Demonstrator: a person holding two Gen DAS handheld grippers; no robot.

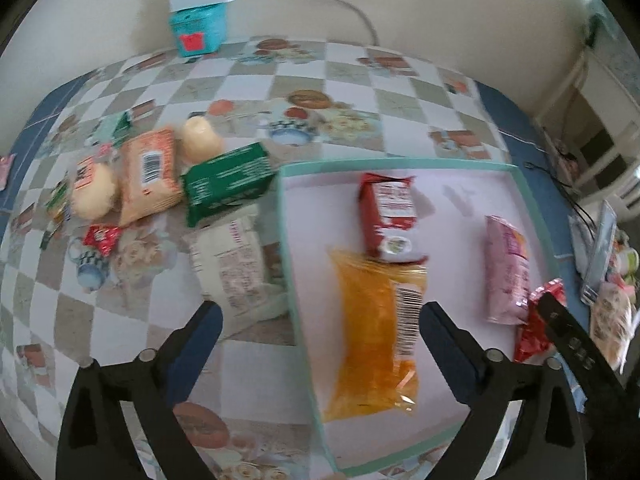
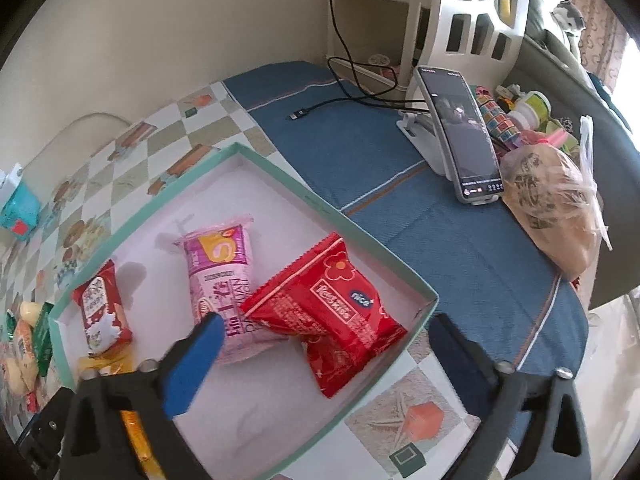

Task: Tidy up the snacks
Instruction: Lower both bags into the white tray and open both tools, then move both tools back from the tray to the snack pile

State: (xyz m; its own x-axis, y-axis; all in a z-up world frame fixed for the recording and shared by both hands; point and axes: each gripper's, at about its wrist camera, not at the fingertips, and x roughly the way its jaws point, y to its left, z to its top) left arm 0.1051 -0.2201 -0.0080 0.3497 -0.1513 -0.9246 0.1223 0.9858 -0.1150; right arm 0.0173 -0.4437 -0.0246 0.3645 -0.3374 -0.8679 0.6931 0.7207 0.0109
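A shallow box with a teal rim (image 1: 396,162) and pale inside lies on the table; its rim also shows in the right wrist view (image 2: 340,216). In it lie an orange packet (image 1: 372,332), a dark red packet (image 1: 390,216), a pink packet (image 2: 222,280) and a bright red packet (image 2: 332,312). My left gripper (image 1: 320,320) is open and empty, above the box's left rim and the orange packet. My right gripper (image 2: 324,334) is open and empty, just above the bright red packet. Loose snacks lie left of the box: a green packet (image 1: 228,184), an orange-tan packet (image 1: 150,176), a white packet (image 1: 232,264).
A teal carton (image 1: 198,26) with a white charger stands at the back by the wall. A phone on a stand (image 2: 464,136), a cable (image 2: 352,100), a bagged loaf (image 2: 556,208) and small jars sit on the blue cloth at the right.
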